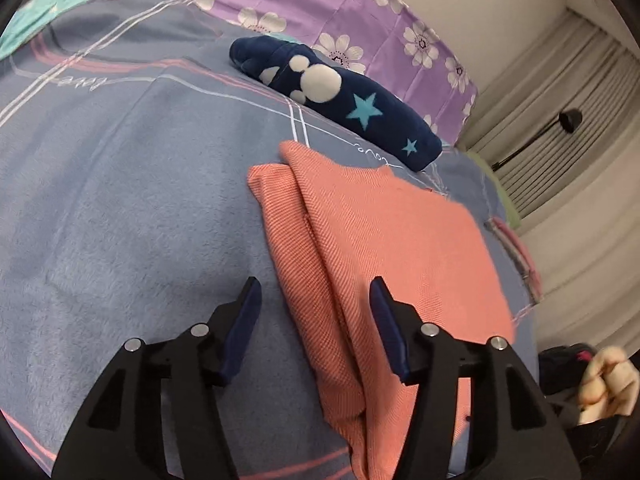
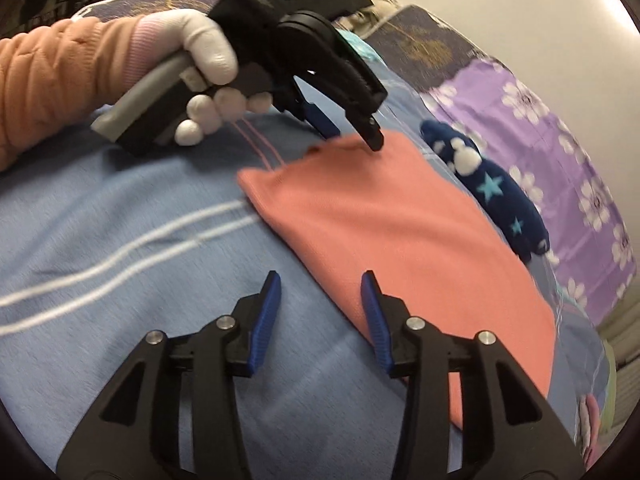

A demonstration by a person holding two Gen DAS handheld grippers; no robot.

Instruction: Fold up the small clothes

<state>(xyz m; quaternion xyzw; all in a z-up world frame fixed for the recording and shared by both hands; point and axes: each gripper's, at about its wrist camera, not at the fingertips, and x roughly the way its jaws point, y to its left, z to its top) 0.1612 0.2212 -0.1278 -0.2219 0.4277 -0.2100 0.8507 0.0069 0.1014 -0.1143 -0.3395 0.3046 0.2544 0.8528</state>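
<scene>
The salmon-pink cloth lay folded on the blue bedspread, with a doubled layer running along its left edge in the left wrist view and a flat smooth face in the right wrist view; beyond it, close to its far edge, a navy plush sock with white dots and turquoise stars rested on the bedspread against a purple flowered sheet. The left gripper hovered over the near end of the cloth with its jaws spread wide, one blue pad over the bare bedspread and the other over the cloth, grasping nothing; seen from the right wrist camera, the same tool was held in a white-gloved left hand with an orange sleeve behind it, and its black tip stood at the far corner of the cloth, though whether it touched the fabric could not be told. The right gripper was likewise released, its jaws wide apart and empty; its left pad stood over the bedspread and its right pad over the near edge of the cloth. White stripes crossed the bedspread beside the cloth; a pleated curtain hung at the right of the left wrist view.
</scene>
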